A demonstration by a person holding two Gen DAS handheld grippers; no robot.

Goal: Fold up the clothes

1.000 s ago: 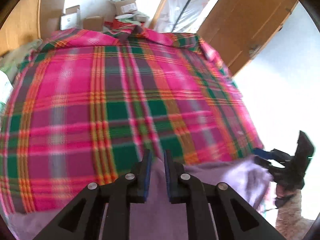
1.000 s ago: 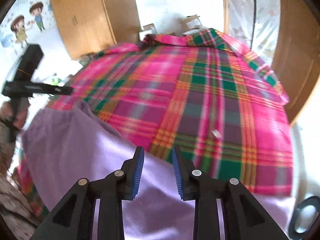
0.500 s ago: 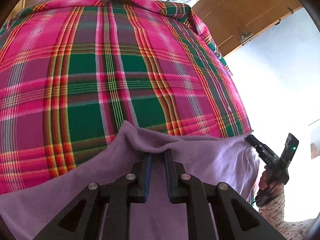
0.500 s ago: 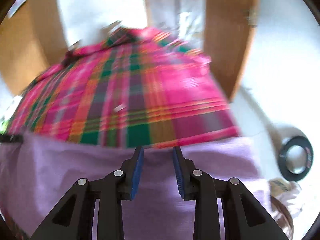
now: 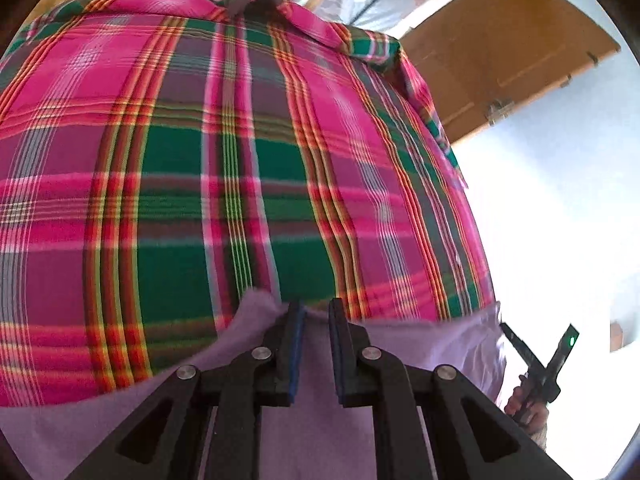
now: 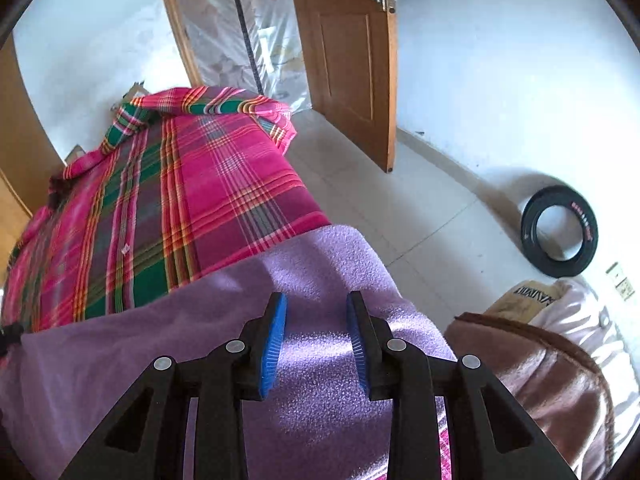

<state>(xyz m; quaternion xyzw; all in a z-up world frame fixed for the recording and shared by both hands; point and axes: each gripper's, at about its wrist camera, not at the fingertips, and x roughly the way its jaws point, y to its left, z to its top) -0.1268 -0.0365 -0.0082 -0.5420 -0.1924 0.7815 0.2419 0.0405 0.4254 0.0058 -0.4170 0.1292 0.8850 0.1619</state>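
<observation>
A wooden door (image 6: 352, 60) stands open ahead of the right tool, plastic sheeting (image 6: 248, 28) in the doorway beside it. Off to that tool's right a black ring (image 6: 560, 232) leans on the white wall, with a brown cushion (image 6: 540, 380) nearer, low right.

Garment (image 6: 328, 280) lying on the near edge of a blanket-covered bed (image 6: 208, 184), door (image 6: 352, 60) beyond, ring (image 6: 560, 232) on the floor (image 6: 400, 208) to the right
</observation>
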